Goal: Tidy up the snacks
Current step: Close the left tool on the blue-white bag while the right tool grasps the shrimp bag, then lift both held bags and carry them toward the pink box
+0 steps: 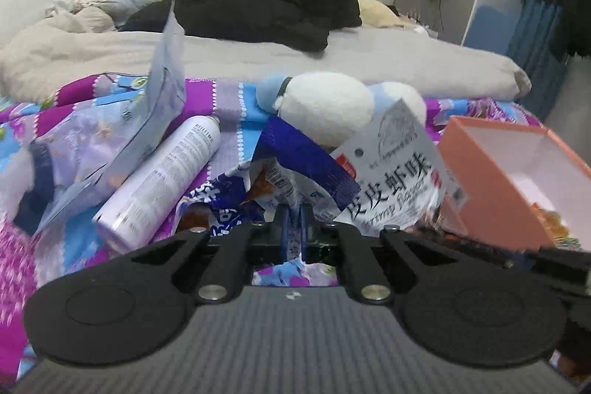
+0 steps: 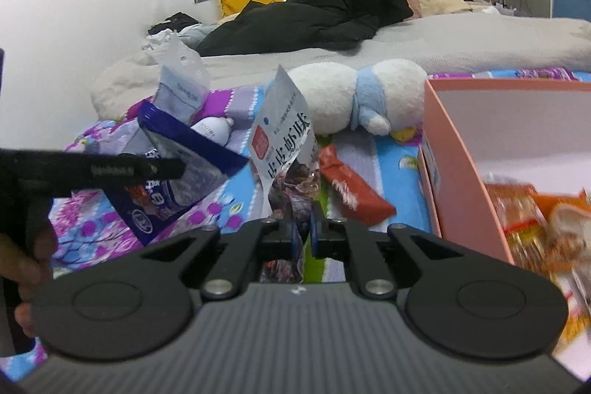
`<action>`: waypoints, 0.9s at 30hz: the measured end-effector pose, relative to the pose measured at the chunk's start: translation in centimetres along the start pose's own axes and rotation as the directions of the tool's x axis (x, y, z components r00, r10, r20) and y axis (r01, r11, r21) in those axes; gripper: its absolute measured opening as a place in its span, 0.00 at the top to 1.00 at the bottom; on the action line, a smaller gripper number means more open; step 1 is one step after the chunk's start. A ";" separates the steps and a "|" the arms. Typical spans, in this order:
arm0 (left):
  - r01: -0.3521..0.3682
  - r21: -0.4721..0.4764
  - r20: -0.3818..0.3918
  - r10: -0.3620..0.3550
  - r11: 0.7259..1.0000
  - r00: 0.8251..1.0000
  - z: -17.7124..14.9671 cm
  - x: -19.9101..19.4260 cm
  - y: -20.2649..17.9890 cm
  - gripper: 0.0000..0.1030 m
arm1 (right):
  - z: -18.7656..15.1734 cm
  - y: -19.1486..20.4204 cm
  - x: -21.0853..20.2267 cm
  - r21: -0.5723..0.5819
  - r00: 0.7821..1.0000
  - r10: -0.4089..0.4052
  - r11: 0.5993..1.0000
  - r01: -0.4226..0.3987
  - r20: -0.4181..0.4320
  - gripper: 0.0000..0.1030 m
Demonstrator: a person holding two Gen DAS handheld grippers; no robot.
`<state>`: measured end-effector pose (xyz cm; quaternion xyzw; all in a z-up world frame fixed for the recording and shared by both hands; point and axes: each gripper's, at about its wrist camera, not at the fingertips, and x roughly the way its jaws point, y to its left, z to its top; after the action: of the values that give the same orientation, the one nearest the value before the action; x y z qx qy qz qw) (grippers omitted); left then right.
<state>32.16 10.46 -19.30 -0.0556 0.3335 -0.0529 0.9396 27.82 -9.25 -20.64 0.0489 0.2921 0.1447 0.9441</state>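
Note:
My left gripper [image 1: 295,222] is shut on a dark blue and white snack bag [image 1: 295,168], which it holds up off the bedspread. The right wrist view shows that gripper from the side [image 2: 173,168], with the blue bag [image 2: 184,150] in it. My right gripper [image 2: 303,228] is shut on the lower edge of a grey shrimp-flavour bag [image 2: 282,132], which stands upright above it. This bag [image 1: 397,168] hangs just right of the blue one. A pink open box [image 2: 458,135] at the right holds orange snack packs [image 2: 524,220]. A red snack bar [image 2: 351,189] lies on the bedspread.
A white spray bottle [image 1: 162,180] and a pale blue pouch [image 1: 166,76] lie left of the blue bag. A white and blue plush toy [image 2: 351,95] sits behind the snacks. Black clothes [image 1: 266,10] and a grey duvet [image 1: 369,58] cover the far bed. A hand [image 2: 26,264] shows at the left.

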 end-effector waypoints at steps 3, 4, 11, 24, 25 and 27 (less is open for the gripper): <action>-0.015 -0.010 -0.003 0.015 1.000 1.000 0.0 -2.9 -1.3 0.93 | -0.2 -0.2 -1.7 0.013 1.000 0.002 1.000 -0.001 -0.013 0.90; -0.018 -0.017 -0.003 0.018 1.000 1.000 0.0 -4.0 -1.7 0.93 | -0.1 -0.3 -2.4 0.027 1.000 0.006 1.000 -0.005 -0.017 0.90; 0.008 -0.143 -0.011 -0.010 0.990 1.000 -1.8 -9.6 -2.8 0.93 | -0.6 -1.1 -6.1 0.103 0.999 0.027 0.994 -0.023 -0.032 0.90; 0.040 -0.315 -0.099 -0.075 0.948 0.992 -9.5 -16.1 -4.6 0.94 | -6.7 -0.7 -12.1 0.144 0.984 0.080 0.988 -0.057 -0.162 0.90; 0.041 -0.329 -0.108 -0.081 0.943 0.991 -10.1 -16.0 -4.3 0.94 | -7.2 -1.0 -12.2 0.150 0.983 0.075 0.987 -0.050 -0.170 0.90; 0.035 -0.358 -0.129 -0.087 0.933 0.988 -11.2 -15.1 -3.5 0.94 | -8.1 -1.6 -11.6 0.172 0.978 0.065 0.985 -0.030 -0.200 0.90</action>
<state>13.19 8.24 -18.03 -0.2306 0.4019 -0.0250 0.8858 14.48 -14.26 -21.33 0.1202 0.3978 0.1465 0.8977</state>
